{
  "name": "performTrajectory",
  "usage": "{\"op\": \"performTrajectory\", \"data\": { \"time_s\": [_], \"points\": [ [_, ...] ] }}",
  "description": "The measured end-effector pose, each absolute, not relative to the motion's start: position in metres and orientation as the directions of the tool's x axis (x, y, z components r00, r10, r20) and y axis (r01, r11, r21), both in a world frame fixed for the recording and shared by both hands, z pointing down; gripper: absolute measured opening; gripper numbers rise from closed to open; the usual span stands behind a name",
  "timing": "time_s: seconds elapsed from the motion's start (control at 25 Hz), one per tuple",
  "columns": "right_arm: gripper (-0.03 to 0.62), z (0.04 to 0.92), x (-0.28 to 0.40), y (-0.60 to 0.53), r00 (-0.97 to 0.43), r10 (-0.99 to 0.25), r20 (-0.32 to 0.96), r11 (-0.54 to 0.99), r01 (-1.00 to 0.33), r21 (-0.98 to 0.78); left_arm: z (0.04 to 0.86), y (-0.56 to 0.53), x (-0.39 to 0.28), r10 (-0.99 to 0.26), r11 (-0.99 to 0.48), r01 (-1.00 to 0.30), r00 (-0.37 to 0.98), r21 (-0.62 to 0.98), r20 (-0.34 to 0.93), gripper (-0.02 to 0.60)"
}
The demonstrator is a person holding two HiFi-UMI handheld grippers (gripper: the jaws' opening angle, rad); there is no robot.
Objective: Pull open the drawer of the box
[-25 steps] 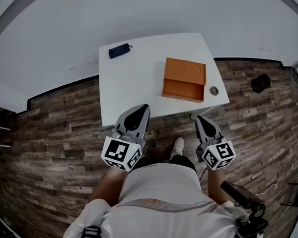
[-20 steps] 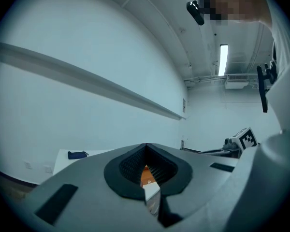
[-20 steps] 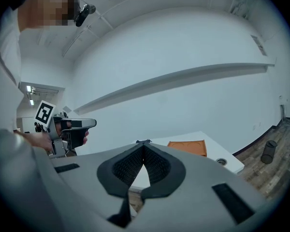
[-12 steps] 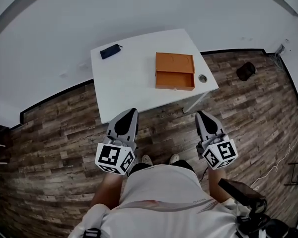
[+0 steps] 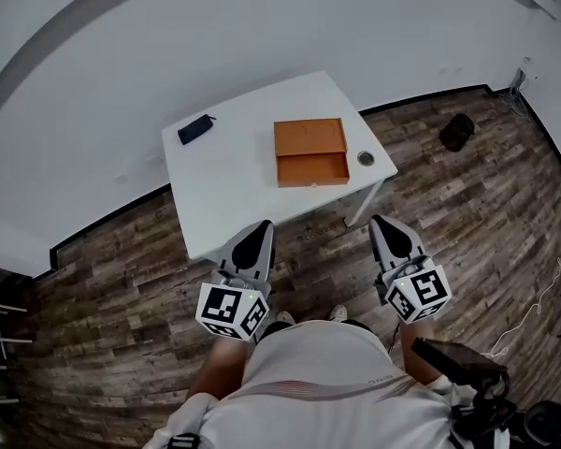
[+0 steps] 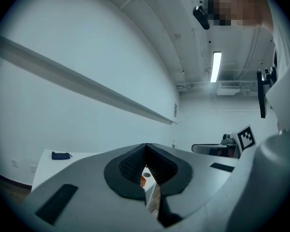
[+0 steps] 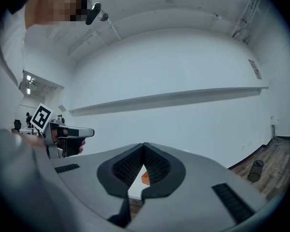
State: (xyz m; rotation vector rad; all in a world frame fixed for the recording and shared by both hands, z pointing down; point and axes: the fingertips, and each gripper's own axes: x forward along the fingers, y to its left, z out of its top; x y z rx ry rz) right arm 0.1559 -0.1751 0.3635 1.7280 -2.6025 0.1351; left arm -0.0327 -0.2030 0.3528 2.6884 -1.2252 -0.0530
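Head view: we look steeply down on a white table (image 5: 215,190) standing on a wood-plank floor (image 5: 122,279) against a pale wall. The orange box (image 5: 309,138) lies toward the table's right side, with its drawer front (image 5: 313,169) turned to us. Just right of it sits a small round object (image 5: 366,158), and a dark pouch (image 5: 195,129) lies well apart near the far left corner. We stand back from the table; the left gripper (image 5: 260,227) and the right gripper (image 5: 383,223) both hover over the floor, short of the table's near edge and touching nothing. A dark object (image 5: 456,131) rests on the floor by the wall.

Left gripper view: we see the jaws clenched, their tips meeting, with nothing gripped. A sliver of the orange box (image 6: 142,181) shows far off through the slot below the tips, and the pouch (image 6: 61,155) lies on the table at the left.

Right gripper view: here too the jaws are pressed together and empty. The box (image 7: 145,178) appears as a small orange patch beyond them, and the left gripper shows at the left edge.
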Motion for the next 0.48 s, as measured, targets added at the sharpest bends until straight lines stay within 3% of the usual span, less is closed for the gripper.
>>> {"op": "performTrajectory", "data": {
  "time_s": [0.48],
  "points": [
    [-0.002, 0.368, 0.169, -0.170, -0.400, -0.914, 0.068, 0.396, -0.916, -0.066, 0.368, -0.205, -0.011, -0.739, -0.647, -0.739, 0.668, 0.188, 0.088, 0.011]
  ]
}}
